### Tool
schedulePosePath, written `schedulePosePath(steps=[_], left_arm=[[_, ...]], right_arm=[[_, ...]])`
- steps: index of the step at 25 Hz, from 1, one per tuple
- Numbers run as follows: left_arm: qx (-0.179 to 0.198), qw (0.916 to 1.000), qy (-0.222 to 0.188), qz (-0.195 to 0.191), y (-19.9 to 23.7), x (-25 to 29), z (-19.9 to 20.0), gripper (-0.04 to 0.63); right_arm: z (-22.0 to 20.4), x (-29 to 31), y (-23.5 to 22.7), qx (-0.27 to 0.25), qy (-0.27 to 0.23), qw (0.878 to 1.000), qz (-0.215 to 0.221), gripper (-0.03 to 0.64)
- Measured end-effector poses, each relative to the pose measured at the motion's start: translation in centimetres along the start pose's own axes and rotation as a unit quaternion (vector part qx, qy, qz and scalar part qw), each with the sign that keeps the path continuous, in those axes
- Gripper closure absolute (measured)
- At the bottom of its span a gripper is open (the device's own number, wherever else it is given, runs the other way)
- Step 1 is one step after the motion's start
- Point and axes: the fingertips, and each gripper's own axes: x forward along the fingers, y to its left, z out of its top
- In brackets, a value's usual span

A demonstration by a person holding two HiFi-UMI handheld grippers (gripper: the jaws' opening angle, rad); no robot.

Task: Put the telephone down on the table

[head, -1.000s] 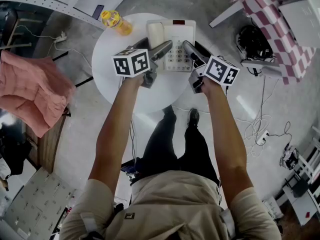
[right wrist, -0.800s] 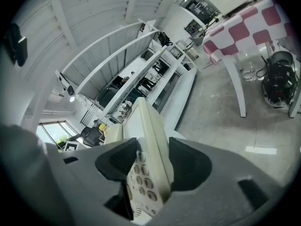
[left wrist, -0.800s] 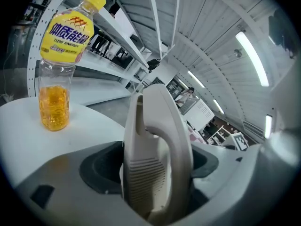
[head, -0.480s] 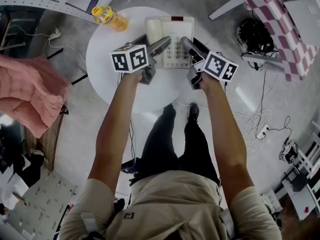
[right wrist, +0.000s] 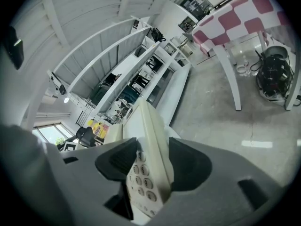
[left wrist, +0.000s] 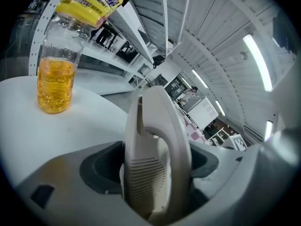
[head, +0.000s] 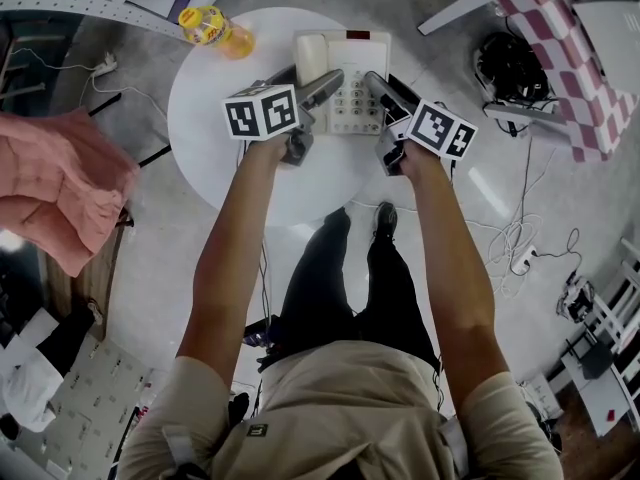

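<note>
At the far side of the round surface [head: 230,138], toward twelve o'clock from the person, the telephone [head: 345,68] sits between the two tools, each clamped on one flank. The left hand-held gripper [head: 312,86] is closed on the handset [left wrist: 157,164], which fills the gap between its jaws in the left gripper view. The right hand-held gripper [right wrist: 143,173] is closed on the keypad [right wrist: 137,180] edge of the body. Whether the base already touches the surface I cannot tell from any view. The main risk, as I judge it, lies in the left grip. It seems to hold the handset and not the body, so if the two sides go down unevenly, the handset could lift out of its cradle or the body could sag and twist away from it. The right jaws pinch a thin, smooth edge, and letting go early there might let that side drop. The telephone is also near the surface's twelve o'clock rim, so a push forward on release could leave it overhanging. A bottle [head: 213,30] stands at about ten o'clock from the telephone, close enough that a wide leftward swing could knock it over.
</note>
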Motion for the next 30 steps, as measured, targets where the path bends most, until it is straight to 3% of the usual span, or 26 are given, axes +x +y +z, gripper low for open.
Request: schedulePosePath(steps=[8,12,19,30], left_arm=[[-0.003,0.9999,-0.010,0.006,0.8,0.1,0.4,0.212],[-0.023,0.9997,-0.009,-0.009,0.8,0.6,-0.5,0.212],[0.020,0.9996,-0.018,0.011,1.4,0.7,-0.5,0.212],[0.029,0.9980,-0.056,0.000,0.2,-1.3,1.9,0.212]], right_arm=[[-0.5,0.6,-1.5,0.010,0.006,1.000,-0.009,0.422],[-0.6,0.8,-1.7,0.004,0.009,1.000,-0.013,0.420],[-0.8,1.2,-2.1,-0.046,0.027,0.998,-0.037,0.433],[0.1,0.5,-1.2,-0.128,0.046,0.989,-0.064,0.443]])
